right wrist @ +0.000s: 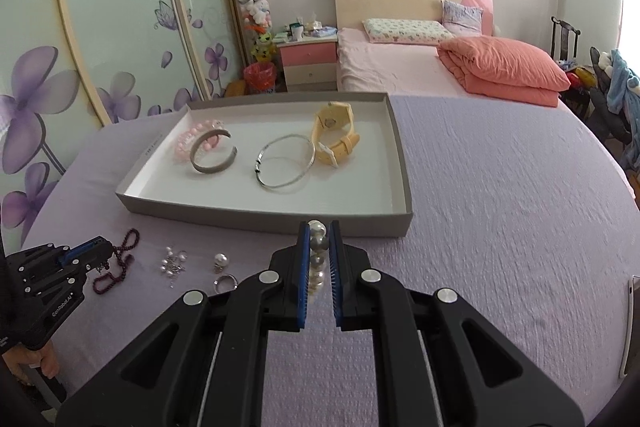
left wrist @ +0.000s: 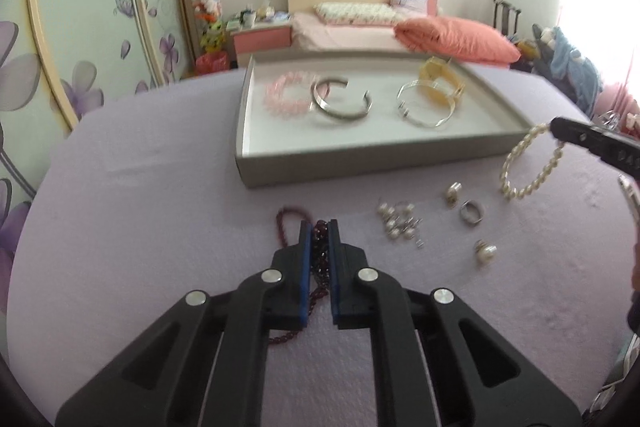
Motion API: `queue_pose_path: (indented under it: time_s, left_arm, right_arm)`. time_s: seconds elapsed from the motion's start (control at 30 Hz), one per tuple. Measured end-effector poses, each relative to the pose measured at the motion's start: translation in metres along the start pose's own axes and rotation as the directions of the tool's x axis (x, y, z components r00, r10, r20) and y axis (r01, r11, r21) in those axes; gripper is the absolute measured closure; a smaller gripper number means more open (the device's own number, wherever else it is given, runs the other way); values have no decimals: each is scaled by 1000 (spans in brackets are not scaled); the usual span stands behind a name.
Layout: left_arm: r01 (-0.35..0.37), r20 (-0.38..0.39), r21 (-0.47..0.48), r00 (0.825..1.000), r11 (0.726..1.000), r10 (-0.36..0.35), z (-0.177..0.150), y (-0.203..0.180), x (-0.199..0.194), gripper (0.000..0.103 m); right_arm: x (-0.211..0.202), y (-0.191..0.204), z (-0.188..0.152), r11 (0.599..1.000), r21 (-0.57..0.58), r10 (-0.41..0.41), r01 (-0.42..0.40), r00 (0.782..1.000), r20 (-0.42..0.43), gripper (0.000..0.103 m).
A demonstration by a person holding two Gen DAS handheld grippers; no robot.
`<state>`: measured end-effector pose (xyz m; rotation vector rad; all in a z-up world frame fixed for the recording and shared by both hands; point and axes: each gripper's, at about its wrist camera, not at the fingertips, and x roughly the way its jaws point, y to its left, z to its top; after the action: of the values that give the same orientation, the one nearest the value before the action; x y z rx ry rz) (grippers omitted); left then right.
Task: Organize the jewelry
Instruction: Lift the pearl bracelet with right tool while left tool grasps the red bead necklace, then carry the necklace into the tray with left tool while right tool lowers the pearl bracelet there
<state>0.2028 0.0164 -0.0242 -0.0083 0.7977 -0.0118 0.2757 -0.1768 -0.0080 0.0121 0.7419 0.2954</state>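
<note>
My left gripper [left wrist: 319,227] is shut on a dark red bead bracelet [left wrist: 320,255], whose loops trail out to the left and below the fingers. In the right wrist view the same left gripper [right wrist: 105,247] shows at the left with the dark red bracelet [right wrist: 120,263] hanging from it. My right gripper [right wrist: 319,227] is shut on a white pearl bracelet [right wrist: 318,251]. From the left wrist view the right gripper [left wrist: 554,126] holds the pearl bracelet [left wrist: 532,163] dangling above the cloth. A grey tray [right wrist: 256,215] lies beyond both.
The tray [left wrist: 360,163] holds a pink bead bracelet [right wrist: 192,139], a silver cuff [right wrist: 212,153], a thin silver bangle [right wrist: 286,163] and a yellow watch [right wrist: 334,135]. Loose pearl earrings [left wrist: 396,221] and rings [left wrist: 471,211] lie on the purple cloth. A bed stands behind.
</note>
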Motion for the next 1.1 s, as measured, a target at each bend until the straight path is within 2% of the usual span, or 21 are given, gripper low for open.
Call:
queue_pose_path:
  time_s: [0.3,0.73,0.93,1.1]
  left_arm:
    - [57,111,-30,992,998,-53,30,2,-46,95]
    - [73,237,-49,970,996,-59,84,0,-92,95]
    - [59,282,-40,958,997,-45,116,-3,-101,95]
    - [44,299,-59,954,997,-24,144,-2,-92,95]
  right_arm:
    - [-23,7,14,1000,-13,15,-14,998,64,94]
    - [-43,13,40,999,-29,30,-26,990,138,94]
    - [-43,14,54,999,-33,32,-28,986,161,94]
    - [-33,11,66,999,-29,28,-24,986,164,94]
